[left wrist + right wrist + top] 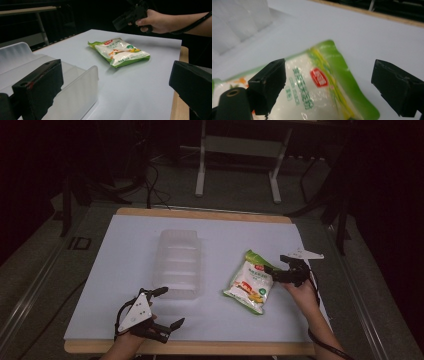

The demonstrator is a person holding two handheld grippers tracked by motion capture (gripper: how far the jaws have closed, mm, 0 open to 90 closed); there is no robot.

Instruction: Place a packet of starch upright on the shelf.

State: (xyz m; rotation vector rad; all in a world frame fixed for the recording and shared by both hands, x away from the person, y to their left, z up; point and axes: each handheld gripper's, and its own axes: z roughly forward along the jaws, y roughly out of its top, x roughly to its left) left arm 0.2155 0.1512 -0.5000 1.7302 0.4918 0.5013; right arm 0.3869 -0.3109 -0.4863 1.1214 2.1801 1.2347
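One glossy green-and-white snack bag (pixel 248 282) lies flat on the white worktop (pixel 100 285), right of the frosted ribbed plastic tray (pixel 179 262). Right gripper (pixel 278 270) sits over the bag's far end, jaws wide. Left gripper (pixel 164 306) is near the tray's front, jaws wide too.

The only print sits on the food packet (pixel 317 92), lower middle of the right gripper view. A red badge (pixel 319 77) with small white characters, too blurred to read, lies near its green edge. To the left of it run rows of green characters, also unreadable. In the left gripper view the packet (pixel 120 51), upper middle of the frame, shows a small green round mark whose content cannot be made out.
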